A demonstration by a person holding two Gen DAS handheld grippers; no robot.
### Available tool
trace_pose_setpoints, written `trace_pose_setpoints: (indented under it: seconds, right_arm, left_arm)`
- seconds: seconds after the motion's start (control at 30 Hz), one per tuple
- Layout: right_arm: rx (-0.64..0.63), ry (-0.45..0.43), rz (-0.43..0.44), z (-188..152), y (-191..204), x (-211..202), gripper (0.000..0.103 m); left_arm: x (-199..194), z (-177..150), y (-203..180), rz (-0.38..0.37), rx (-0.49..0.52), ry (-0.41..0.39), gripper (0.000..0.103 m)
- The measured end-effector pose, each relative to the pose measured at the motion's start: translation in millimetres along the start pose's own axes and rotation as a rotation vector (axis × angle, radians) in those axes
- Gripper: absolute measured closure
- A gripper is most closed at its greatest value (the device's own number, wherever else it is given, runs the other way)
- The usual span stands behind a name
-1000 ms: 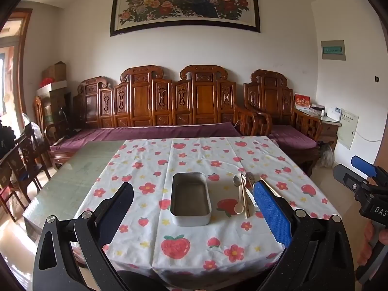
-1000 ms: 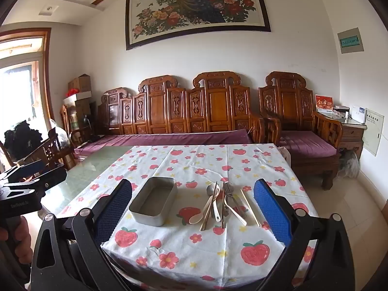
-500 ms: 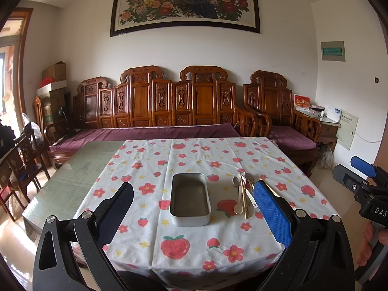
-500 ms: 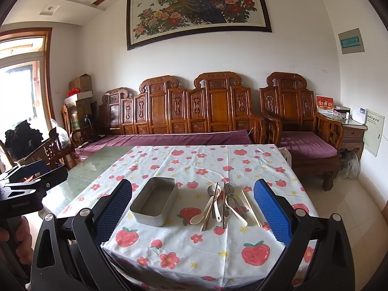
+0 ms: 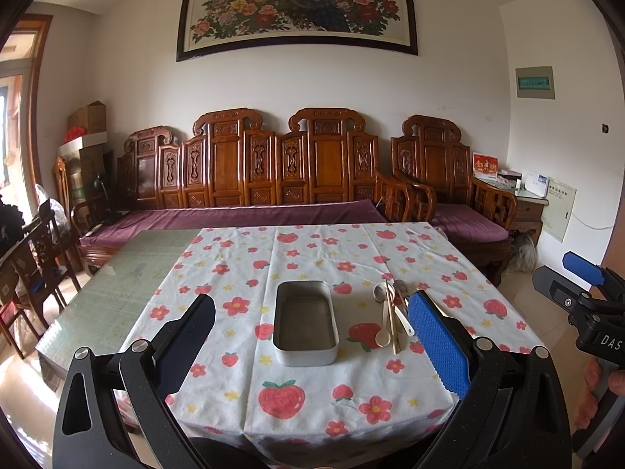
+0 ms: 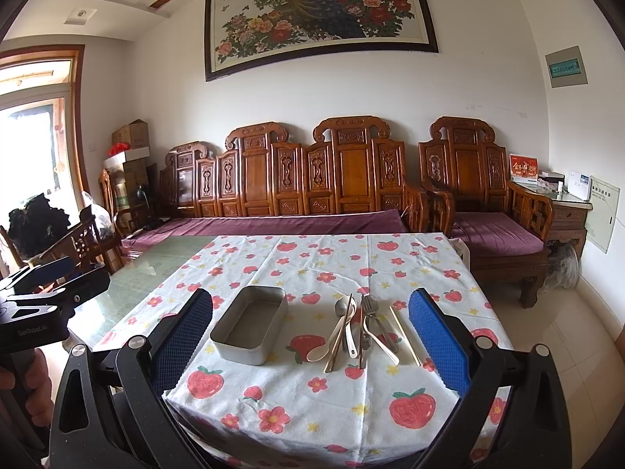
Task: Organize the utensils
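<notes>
Both claws spread wide and empty above the near worktop edge, I should drop my right claw on one piece from the utensil pile beside the empty tin, pinching mid-handle, while my left claw waits.

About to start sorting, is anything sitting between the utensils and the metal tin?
Nothing visible does. Only bare tablecloth separates the utensils from the open, empty metal tin to their left.
</notes>
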State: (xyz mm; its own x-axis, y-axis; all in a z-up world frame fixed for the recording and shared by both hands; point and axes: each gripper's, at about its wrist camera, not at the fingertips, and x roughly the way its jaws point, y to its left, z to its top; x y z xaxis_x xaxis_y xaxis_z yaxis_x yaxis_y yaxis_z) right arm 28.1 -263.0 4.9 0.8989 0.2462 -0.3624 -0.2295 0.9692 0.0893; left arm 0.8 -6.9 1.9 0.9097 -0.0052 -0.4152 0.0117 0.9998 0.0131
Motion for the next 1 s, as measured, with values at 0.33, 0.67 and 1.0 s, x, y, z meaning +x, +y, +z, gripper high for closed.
trace_pose_setpoints:
  seconds: [0.33, 0.67, 1.0]
  right_arm:
    - [0.000, -0.001, 0.000, 0.5, 0.0, -0.2, 0.002]
    - [-0.001, -0.001, 0.000, 0.8, -0.1, -0.2, 0.002]
    - [0.000, -0.002, 0.000, 1.3, 0.3, -1.1, 0.002]
  left_arm:
    - [-2.0, 2.2, -1.4, -0.001, 0.000, -0.002, 0.007]
    - [-2.6, 4.6, -2.9, 0.000, 0.001, -0.003, 0.007]
    - [-2.8, 4.1, -3.4, -0.001, 0.001, -0.004, 0.007]
